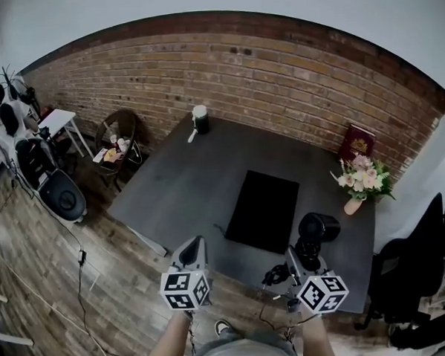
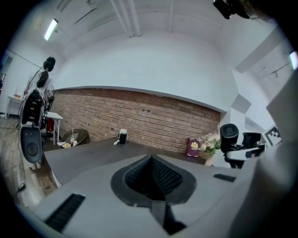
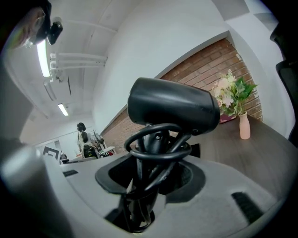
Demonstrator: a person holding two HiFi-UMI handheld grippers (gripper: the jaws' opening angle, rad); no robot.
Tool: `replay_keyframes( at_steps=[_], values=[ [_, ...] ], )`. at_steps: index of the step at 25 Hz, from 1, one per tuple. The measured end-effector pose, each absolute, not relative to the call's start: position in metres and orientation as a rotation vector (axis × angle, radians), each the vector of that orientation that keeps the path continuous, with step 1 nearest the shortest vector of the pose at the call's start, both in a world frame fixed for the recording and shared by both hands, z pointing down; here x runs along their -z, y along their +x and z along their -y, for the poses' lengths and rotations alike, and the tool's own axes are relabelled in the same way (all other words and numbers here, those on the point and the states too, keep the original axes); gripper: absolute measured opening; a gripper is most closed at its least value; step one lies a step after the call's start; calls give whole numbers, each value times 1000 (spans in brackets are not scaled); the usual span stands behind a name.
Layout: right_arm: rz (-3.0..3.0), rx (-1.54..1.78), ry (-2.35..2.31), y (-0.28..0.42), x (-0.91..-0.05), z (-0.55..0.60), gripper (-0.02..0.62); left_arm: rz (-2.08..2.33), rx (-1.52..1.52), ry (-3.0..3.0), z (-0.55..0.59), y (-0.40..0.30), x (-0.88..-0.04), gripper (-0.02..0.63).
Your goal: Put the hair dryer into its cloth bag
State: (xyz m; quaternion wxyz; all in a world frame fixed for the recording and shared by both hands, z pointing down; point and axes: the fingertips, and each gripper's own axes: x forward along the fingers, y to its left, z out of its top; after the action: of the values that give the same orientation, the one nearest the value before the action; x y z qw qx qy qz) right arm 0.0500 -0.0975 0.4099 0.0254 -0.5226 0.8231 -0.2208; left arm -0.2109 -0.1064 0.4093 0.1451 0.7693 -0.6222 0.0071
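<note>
ok so nearest first: the left tool [image 1: 194, 249] is clamped fully together with nothing in it, hanging at the near edge of the tabletop [image 1: 178, 191], off the near left corner of the cloth bag [image 1: 263, 211]. The right tool [image 1: 298, 265] is off the bag's near right corner, jaws clenched on the handle of the hair dryer [image 1: 317, 229], with the dryer's black cord [image 3: 158, 144] looped up in the same grip. The dryer stands upright, barrel on top, just beside the bag's right edge, not in it yet. The bag itself lies flat and black on the tabletop. Past the bag to the right there's a vase of flowers [image 1: 360, 181]. Further back is a dark red book [image 1: 356, 140] by the brick wall [image 1: 276, 74], and well beyond the bag's far left corner a small black and white canister [image 1: 199, 119]
</note>
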Motion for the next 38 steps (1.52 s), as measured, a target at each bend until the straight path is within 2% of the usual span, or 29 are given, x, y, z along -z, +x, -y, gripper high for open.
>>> replay_keyframes(
  at_steps=[14, 29, 38],
  values=[
    [-2600, 748, -1701, 73, -435, 141, 186, 1670, -74, 2202, 162, -174, -452, 6],
    [-2559, 1078, -1769, 86, -525, 78, 184, 1525, -256, 2089, 116, -150, -557, 6],
    [-2548, 1149, -1766, 91, -543, 67, 184, 1471, -315, 2122, 118, -135, -566, 8]
  ],
)
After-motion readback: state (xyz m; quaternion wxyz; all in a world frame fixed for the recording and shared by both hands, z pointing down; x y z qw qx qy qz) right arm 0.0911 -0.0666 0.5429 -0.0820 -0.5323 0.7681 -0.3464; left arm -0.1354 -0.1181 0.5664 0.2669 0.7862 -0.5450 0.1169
